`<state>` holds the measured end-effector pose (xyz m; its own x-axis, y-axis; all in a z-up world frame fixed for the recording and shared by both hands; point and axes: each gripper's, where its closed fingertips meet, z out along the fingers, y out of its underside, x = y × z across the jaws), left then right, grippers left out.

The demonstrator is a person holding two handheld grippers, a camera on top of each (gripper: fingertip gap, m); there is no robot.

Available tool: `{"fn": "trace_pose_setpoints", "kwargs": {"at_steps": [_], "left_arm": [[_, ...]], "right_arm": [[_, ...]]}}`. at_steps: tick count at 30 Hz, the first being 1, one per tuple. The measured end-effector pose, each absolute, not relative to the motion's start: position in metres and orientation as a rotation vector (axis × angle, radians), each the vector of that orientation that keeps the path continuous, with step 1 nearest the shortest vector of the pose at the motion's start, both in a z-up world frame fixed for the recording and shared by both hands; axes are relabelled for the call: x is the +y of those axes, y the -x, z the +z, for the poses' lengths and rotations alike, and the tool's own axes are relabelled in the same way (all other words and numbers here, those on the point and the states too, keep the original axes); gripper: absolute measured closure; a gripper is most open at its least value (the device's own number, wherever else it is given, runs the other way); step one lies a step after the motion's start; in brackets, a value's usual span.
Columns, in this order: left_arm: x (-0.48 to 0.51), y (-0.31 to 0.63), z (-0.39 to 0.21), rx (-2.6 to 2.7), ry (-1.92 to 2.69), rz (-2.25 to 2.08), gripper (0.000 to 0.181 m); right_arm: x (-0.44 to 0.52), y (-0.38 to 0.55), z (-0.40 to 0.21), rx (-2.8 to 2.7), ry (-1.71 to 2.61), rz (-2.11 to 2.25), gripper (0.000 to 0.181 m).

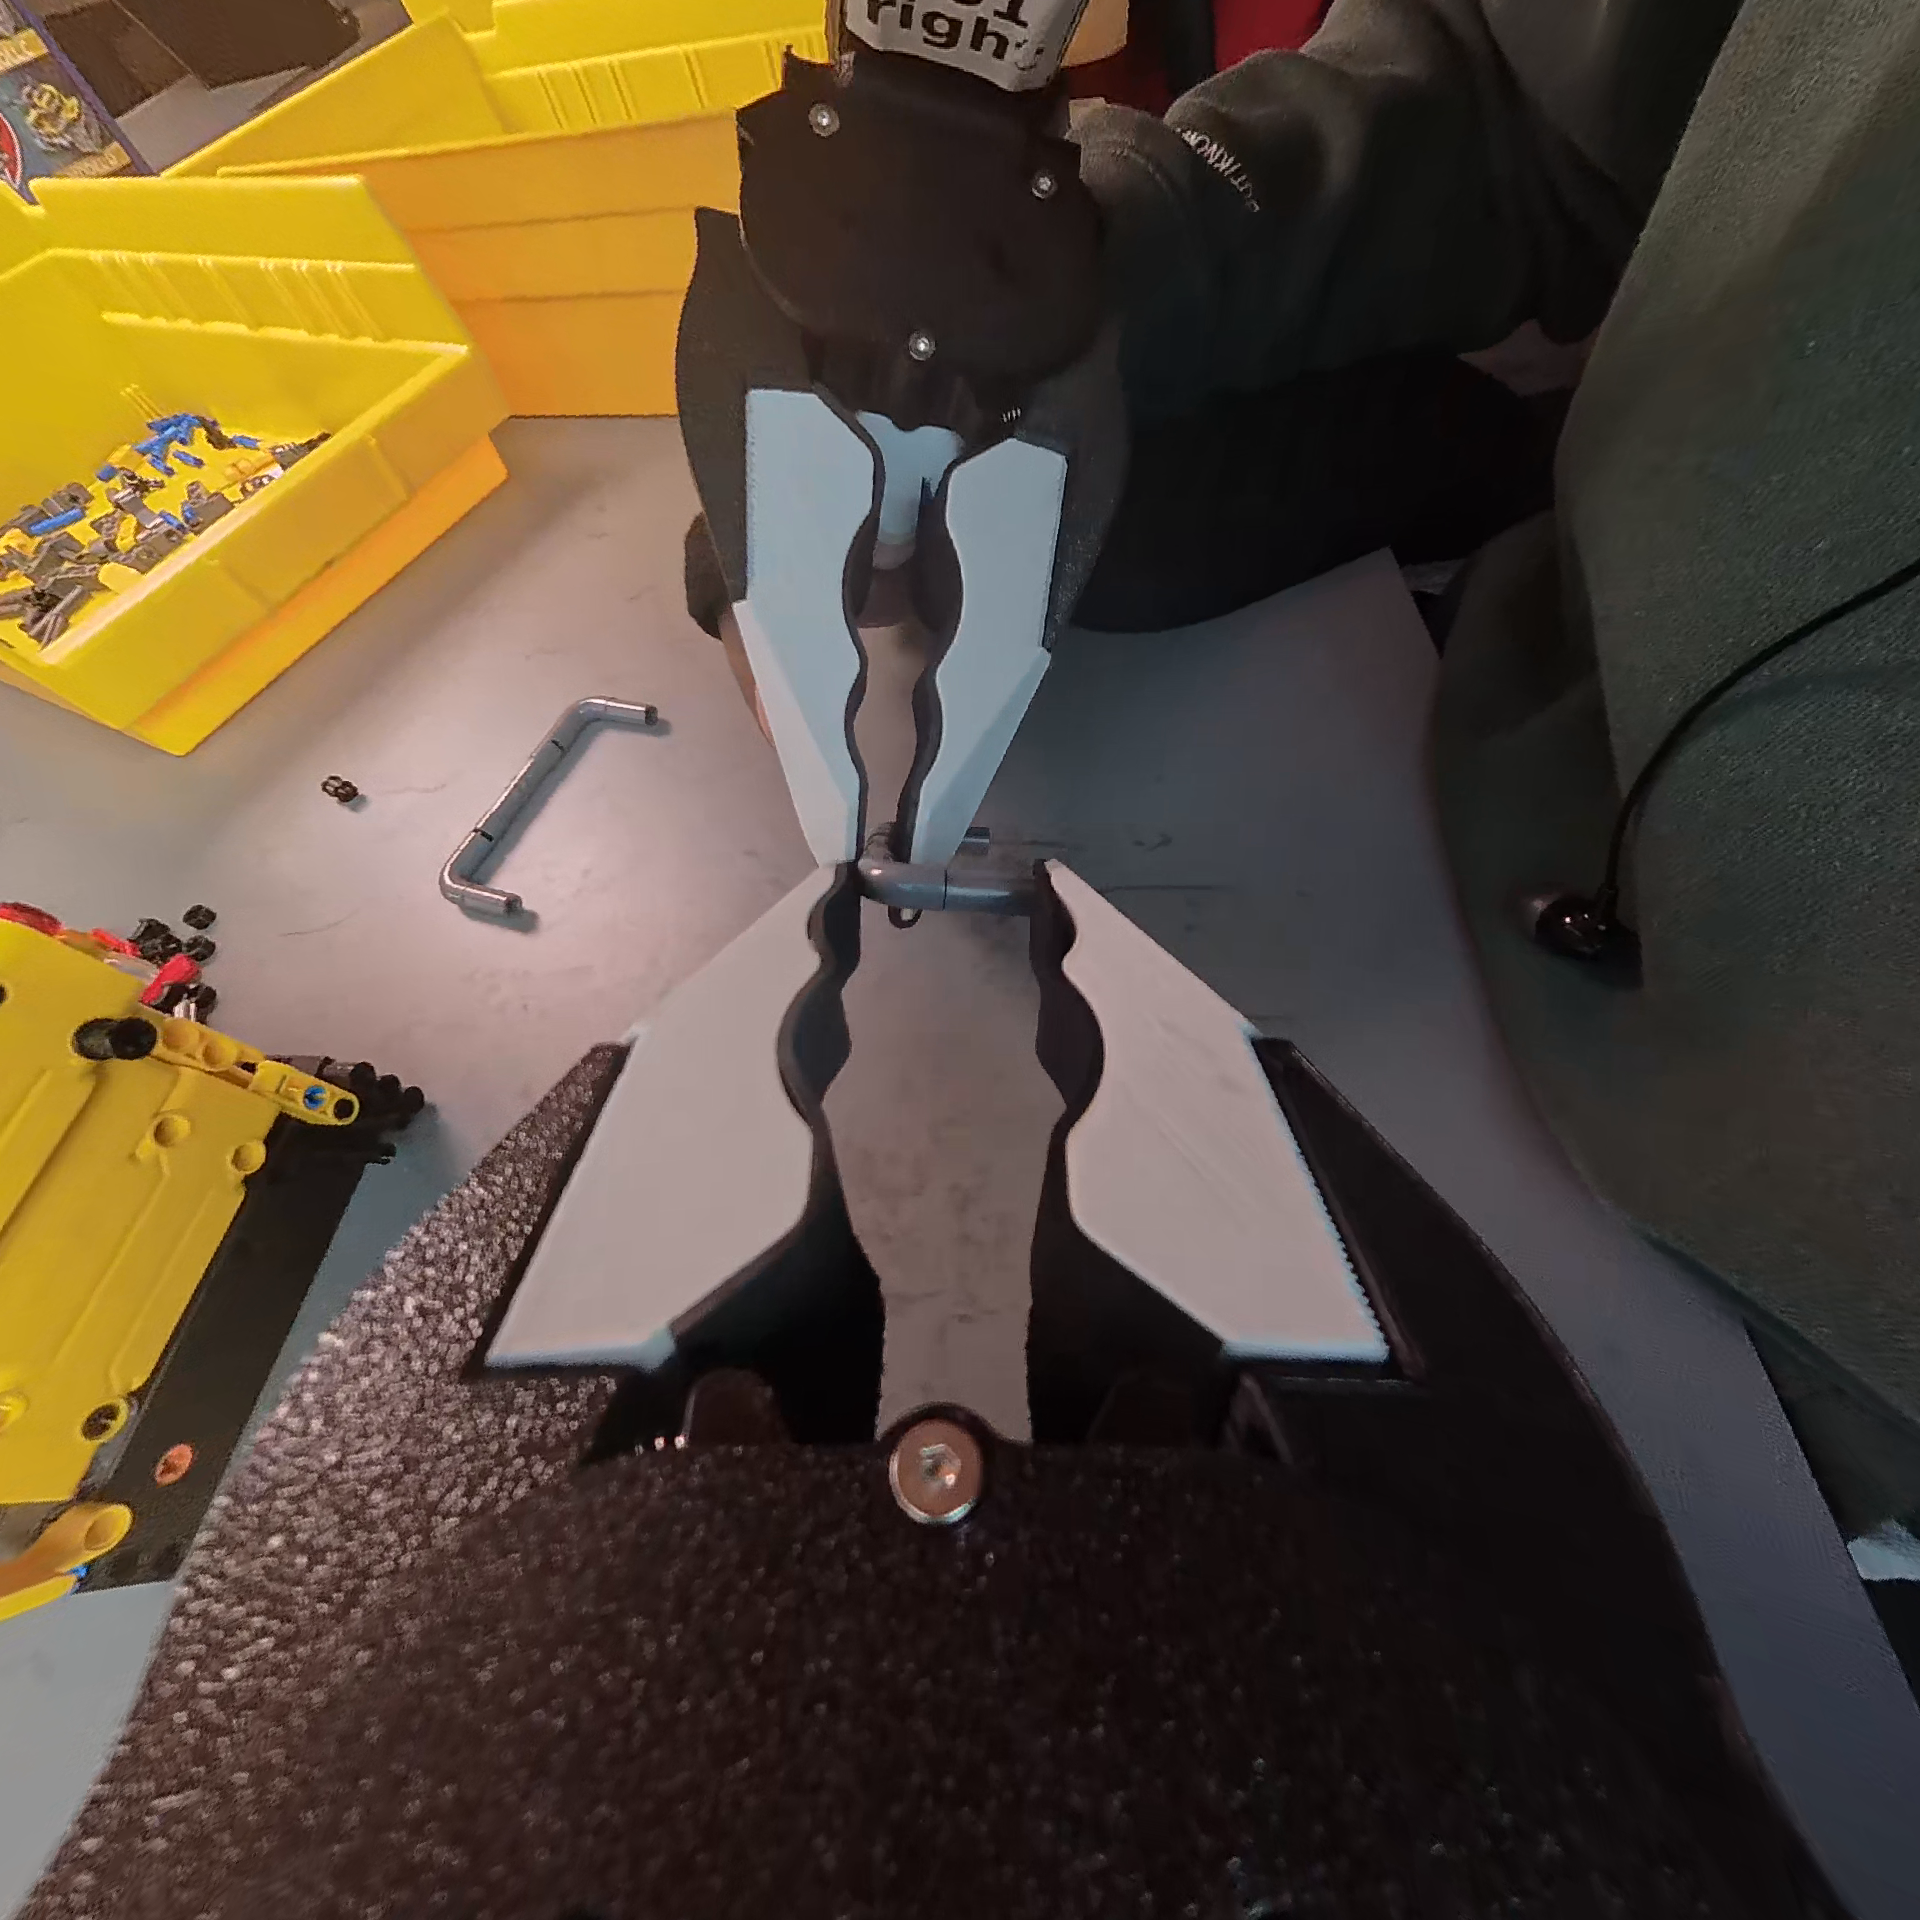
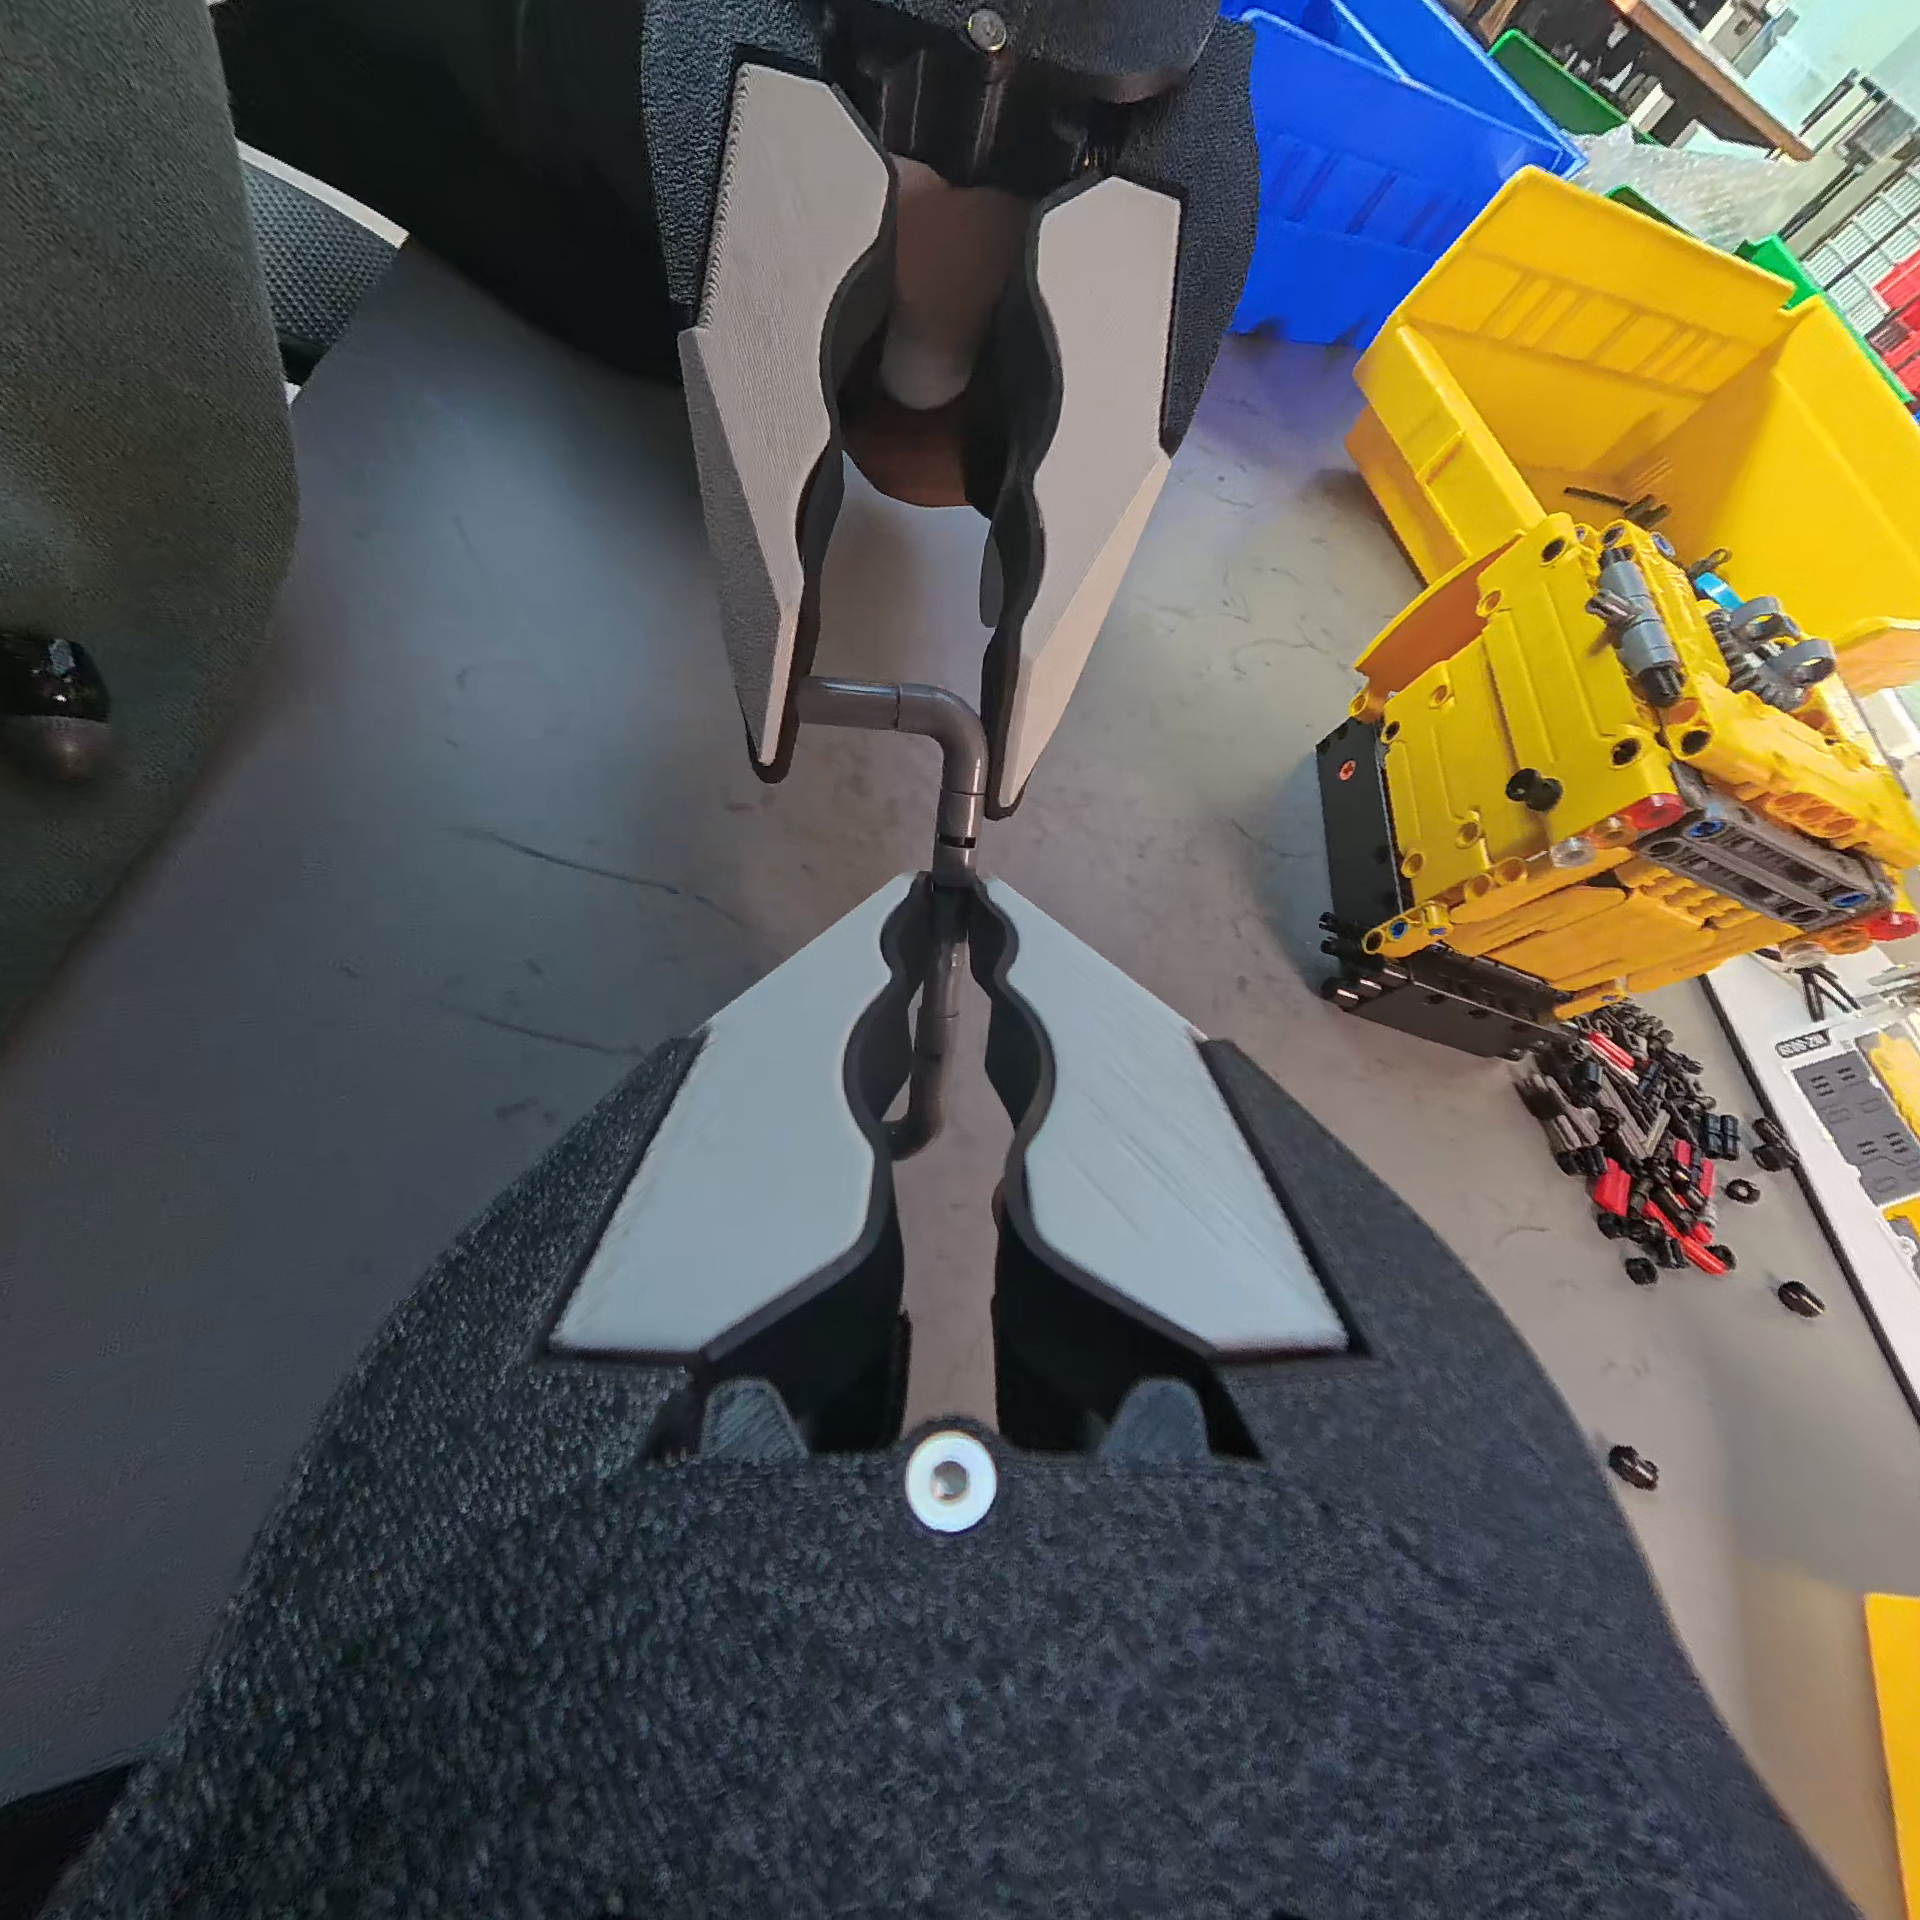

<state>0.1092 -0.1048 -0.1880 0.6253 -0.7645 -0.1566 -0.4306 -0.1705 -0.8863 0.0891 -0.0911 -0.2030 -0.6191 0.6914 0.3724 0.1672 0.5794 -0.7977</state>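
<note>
While we look along the left hand-held gripper [image 1: 943,883], we see its fingers spread wide, their tips on either side of a grey bent tube [image 1: 951,885] without pinching it. The tube's straight run lies crosswise between the two tips, just above the grey counter [image 1: 312,862]. From the far side, the right hand-held gripper [image 1: 885,836] points toward us, its fingers drawn close together on the tube's left bend. A gloved hand [image 1: 1247,239] holds that gripper. A second bent tube [image 1: 540,805] lies loose on the counter, well to the left. Beyond it stands a yellow bin [image 1: 249,582] with small blue, grey and black parts inside. A yellow brick model [image 1: 114,1195] sits at the left edge, with black pins [image 1: 384,1101] scattered beside it.

Through the right wrist view, we see the right hand-held gripper [image 2: 945,883] closed on the tube [image 2: 961,769], which runs straight away from the tips and then bends left. The part behind the tips lies in the gap between the fingers. The left hand-held gripper [image 2: 888,769] faces us with its fingers apart; the tube's bent end touches the inner side of the finger on our left, and the elbow sits just beside the other finger. The yellow model [image 2: 1621,779] stands to the right on the counter [image 2: 416,779], with red and black pins [image 2: 1652,1164] heaped in front of it, and a yellow bin [image 2: 1621,343] and a blue bin [image 2: 1371,177] behind.
</note>
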Motion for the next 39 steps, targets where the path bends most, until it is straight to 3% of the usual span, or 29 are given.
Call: {"fn": "trace_pose_setpoints", "kwargs": {"at_steps": [12, 29, 32, 39], "left_arm": [[-0.095, -0.098, -0.194, 0.868, 1.859, -0.459, 0.145], [-0.085, -0.077, -0.212, 0.876, 1.952, -0.292, 0.170], [-0.085, -0.076, -0.217, 0.886, 1.976, -0.266, 0.169], [-0.077, -0.071, -0.208, 0.788, 1.967, -0.326, 0.147]], "right_arm": [[-0.071, -0.083, -0.216, -2.131, 0.795, 0.831, 0.175], [-0.059, -0.082, -0.216, -2.106, 0.941, 0.788, 0.173], [-0.058, -0.080, -0.217, -2.100, 0.966, 0.776, 0.174], [-0.052, -0.078, -0.224, -2.106, 0.978, 0.694, 0.175]]}}
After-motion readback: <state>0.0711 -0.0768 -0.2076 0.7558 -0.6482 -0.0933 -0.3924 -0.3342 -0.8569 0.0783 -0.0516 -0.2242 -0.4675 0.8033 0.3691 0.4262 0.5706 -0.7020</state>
